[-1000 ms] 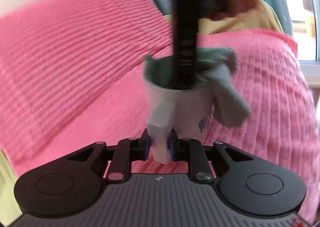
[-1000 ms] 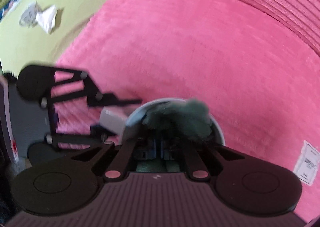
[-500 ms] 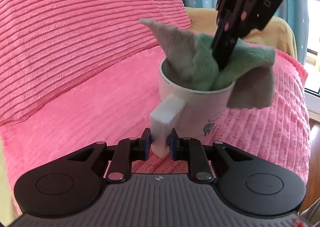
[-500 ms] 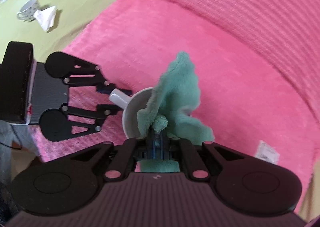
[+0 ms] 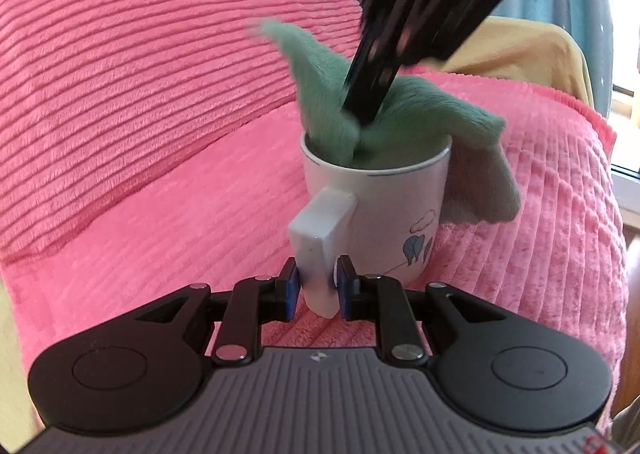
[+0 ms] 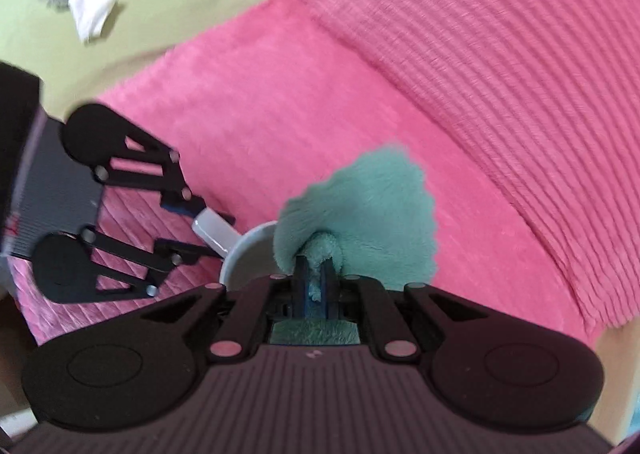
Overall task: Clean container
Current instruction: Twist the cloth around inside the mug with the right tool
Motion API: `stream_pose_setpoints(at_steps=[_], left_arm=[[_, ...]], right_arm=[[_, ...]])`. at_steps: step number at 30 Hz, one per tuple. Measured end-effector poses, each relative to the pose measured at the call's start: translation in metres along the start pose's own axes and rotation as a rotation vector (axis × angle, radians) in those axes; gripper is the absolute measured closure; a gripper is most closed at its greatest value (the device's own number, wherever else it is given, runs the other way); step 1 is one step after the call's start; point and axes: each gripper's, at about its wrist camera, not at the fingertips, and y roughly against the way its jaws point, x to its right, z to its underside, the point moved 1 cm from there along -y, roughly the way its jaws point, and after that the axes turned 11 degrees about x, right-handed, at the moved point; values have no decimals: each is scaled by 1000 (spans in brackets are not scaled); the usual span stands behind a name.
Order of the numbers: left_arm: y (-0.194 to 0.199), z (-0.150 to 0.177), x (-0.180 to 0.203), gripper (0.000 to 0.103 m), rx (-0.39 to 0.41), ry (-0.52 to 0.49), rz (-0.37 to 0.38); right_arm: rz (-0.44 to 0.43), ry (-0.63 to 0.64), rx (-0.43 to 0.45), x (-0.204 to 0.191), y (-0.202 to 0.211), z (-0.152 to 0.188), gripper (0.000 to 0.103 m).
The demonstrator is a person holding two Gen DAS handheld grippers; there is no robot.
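I have the left gripper (image 5: 316, 288) clamped on the handle (image 5: 322, 222) of the white mug (image 5: 384, 210), its blue pads pressing the handle from both sides, and the mug sits upright over the pink ribbed sofa cover (image 5: 160, 182); I cannot tell whether its base rests on the fabric or hangs just above it. My right gripper (image 6: 315, 278) has its fingers pinched together on a fold of the green cloth (image 6: 360, 210), which is stuffed into the mug's mouth with one corner sticking up and another draped over the far rim. From the right wrist view, the cloth hides most of the mug's inside, so I can't judge how clean the wall is. My main worry is the handle hold: it is a narrow grip low on the handle, and if I twist or push the cloth hard, the mug could swing around the pads or slip out. The soft cover gives no firm support, so a downward push may tip it. The cloth could also pull free of my right fingers if it snags on the rim.
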Motion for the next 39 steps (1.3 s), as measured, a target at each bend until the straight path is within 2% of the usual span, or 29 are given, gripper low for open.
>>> stream_pose_setpoints(at_steps=[5,9,11,13,17,19,21,23,26,29,33,37,39], left_arm=[[2,0,4,81,14,-32,3],[3,0,7,81,16,-45,2],[3,0,7,81,12,-44,6],[3,0,7,81,13,-44,4],[2,0,5,81,4,-24,10],[3,-1,5,81,-1,-18,8],[3,0,4,81,-8,-13,6],[2,-1,1,82,-11,4,6],[3,-3,1,82,0,9,4],[5,-2,3,82,7,-11,-2],[6,-2,7,81,28,-44,-7],[6,-2,9,80,39,-73,-8],[7,-1,11,79,45,-90,-7]], right_arm=[[6,20,-137,-3,-31,2,99],[-43,-103,-282,6,-55,-2,98],[-99,-184,-340,13,-64,-3,98],[-134,-258,-354,21,-68,-3,97],[-297,-499,-304,32,-61,6,97],[-316,-565,-236,37,-48,10,97],[-345,-696,-133,48,-29,19,97],[-389,-845,15,62,-3,29,97],[-286,-894,143,68,28,38,97],[-163,-883,199,66,36,42,97],[-55,-814,173,54,12,36,98],[-17,-758,105,50,-13,28,98],[-36,-764,71,49,-25,27,98]])
